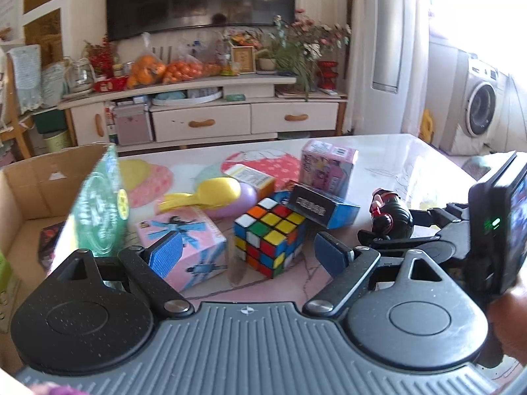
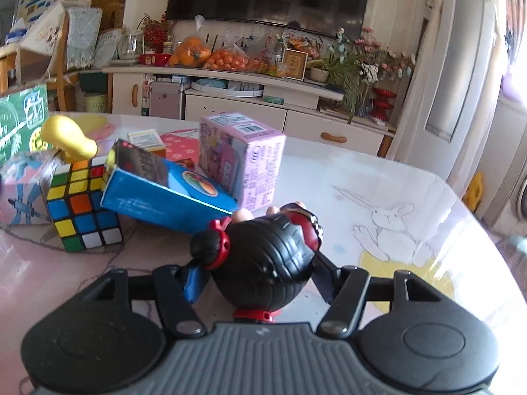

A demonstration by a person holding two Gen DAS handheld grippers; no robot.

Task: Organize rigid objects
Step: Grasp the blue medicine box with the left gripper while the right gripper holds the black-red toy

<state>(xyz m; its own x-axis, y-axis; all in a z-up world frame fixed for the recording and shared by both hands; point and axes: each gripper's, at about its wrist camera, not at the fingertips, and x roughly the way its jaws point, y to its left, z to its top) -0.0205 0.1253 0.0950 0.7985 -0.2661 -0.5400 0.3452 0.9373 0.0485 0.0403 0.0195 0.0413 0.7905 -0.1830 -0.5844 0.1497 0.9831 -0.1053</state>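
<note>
My left gripper (image 1: pixel 248 251) is open and empty, low over the table in front of a Rubik's cube (image 1: pixel 268 237) and a pink box (image 1: pixel 182 247). A green packet (image 1: pixel 100 202) stands blurred at the rim of a cardboard box (image 1: pixel 36 191) on the left. My right gripper (image 2: pixel 258 283) is shut on a black and red figure toy (image 2: pixel 263 260), also seen in the left wrist view (image 1: pixel 392 217). A blue box (image 2: pixel 164 191) leans on the cube (image 2: pixel 80 207), with a pink-purple box (image 2: pixel 243 161) behind.
A yellow and purple toy (image 1: pixel 214 194) and a small orange-white box (image 1: pixel 250 176) lie behind the cube. The white table (image 2: pixel 411 197) has a rabbit drawing on its right part. A TV cabinet (image 1: pixel 204 112) stands beyond the table's far edge.
</note>
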